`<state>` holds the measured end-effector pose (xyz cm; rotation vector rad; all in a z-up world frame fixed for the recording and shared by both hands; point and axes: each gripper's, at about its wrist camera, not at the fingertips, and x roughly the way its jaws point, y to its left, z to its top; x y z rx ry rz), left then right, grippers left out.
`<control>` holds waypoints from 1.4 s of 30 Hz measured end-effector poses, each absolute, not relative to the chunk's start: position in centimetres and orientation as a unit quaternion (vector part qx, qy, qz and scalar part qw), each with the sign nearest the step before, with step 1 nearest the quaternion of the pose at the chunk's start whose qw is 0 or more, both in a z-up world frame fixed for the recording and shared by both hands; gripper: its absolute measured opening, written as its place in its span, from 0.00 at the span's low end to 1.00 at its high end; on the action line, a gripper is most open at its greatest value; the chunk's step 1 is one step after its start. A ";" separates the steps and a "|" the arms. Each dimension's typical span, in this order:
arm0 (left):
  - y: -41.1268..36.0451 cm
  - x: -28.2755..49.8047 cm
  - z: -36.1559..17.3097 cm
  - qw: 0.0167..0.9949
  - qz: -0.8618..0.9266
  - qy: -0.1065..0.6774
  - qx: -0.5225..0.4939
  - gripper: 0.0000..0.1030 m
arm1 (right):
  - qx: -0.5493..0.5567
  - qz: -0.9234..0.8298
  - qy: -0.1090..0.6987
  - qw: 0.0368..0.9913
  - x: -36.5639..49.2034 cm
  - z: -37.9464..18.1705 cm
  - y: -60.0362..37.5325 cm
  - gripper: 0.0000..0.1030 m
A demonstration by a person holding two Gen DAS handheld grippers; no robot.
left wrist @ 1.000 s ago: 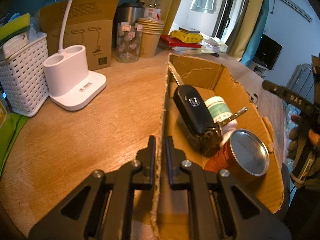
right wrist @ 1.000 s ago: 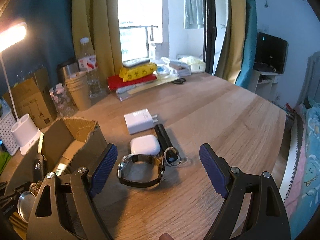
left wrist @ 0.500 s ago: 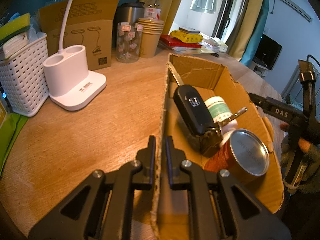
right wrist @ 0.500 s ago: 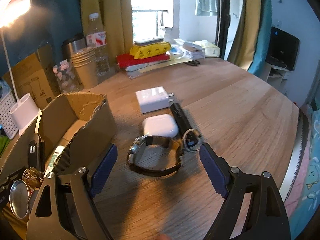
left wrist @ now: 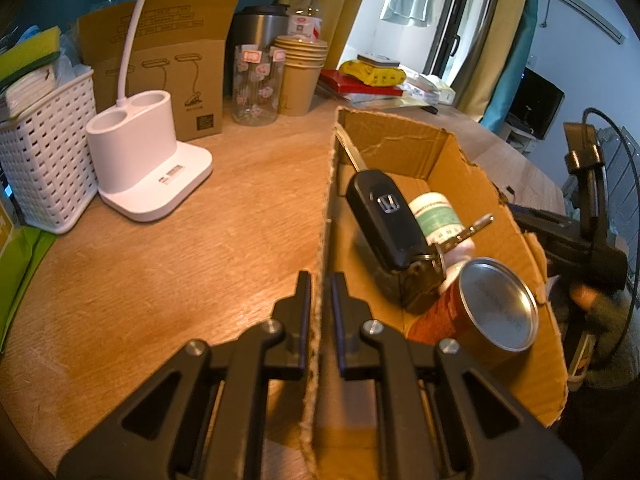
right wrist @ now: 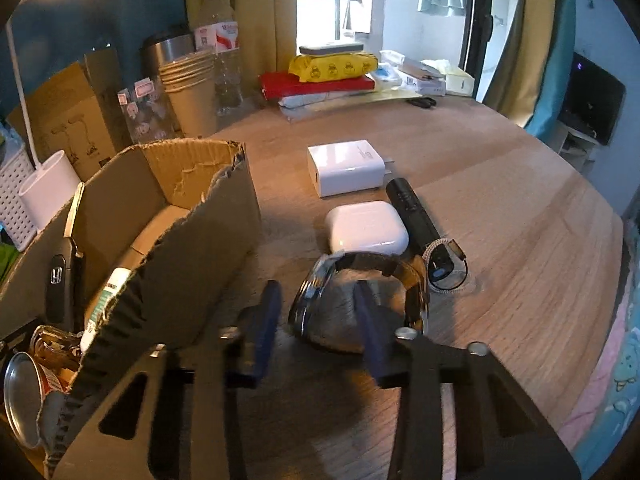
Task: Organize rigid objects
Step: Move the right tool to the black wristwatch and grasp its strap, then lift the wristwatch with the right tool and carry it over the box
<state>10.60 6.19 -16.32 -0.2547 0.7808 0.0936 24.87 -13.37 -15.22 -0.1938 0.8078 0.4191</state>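
Left gripper [left wrist: 320, 300]: jaws pinched shut on the near wall of the box [left wrist: 460, 168], one finger outside, one inside. In the box, near to far: can [left wrist: 494, 306] lying on its side, key fob [left wrist: 386, 220] with a metal key, white bottle [left wrist: 434, 212] with green label.

Right gripper [right wrist: 316, 320]: jaws partly closed, straddling the watch face; whether the pads touch it cannot be told. Watch [right wrist: 360, 292] is seen resting on the bench [right wrist: 520, 220], just right of the box wall. Just beyond it: earbud case [right wrist: 366, 228], with flashlight [right wrist: 412, 212] beside it on the right. Charger [right wrist: 346, 166] is seen further back.

Far end of bench: lamp base [left wrist: 140, 160], basket [left wrist: 44, 160], cup stack [left wrist: 298, 76], bottle [right wrist: 220, 48].
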 end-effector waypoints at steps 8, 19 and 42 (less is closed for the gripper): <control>6.2 10.6 -16.3 0.916 0.046 0.379 -0.124 0.10 | -0.087 0.221 0.376 0.896 24.2 -14.6 -13.5 0.10; 6.2 10.6 -16.3 0.916 0.046 0.379 -0.124 0.10 | -0.067 0.239 0.329 0.911 22.3 -11.4 -14.3 0.10; 6.2 10.6 -16.3 0.916 0.046 0.379 -0.124 0.10 | -0.077 0.291 0.269 0.915 18.2 -7.2 -11.7 0.10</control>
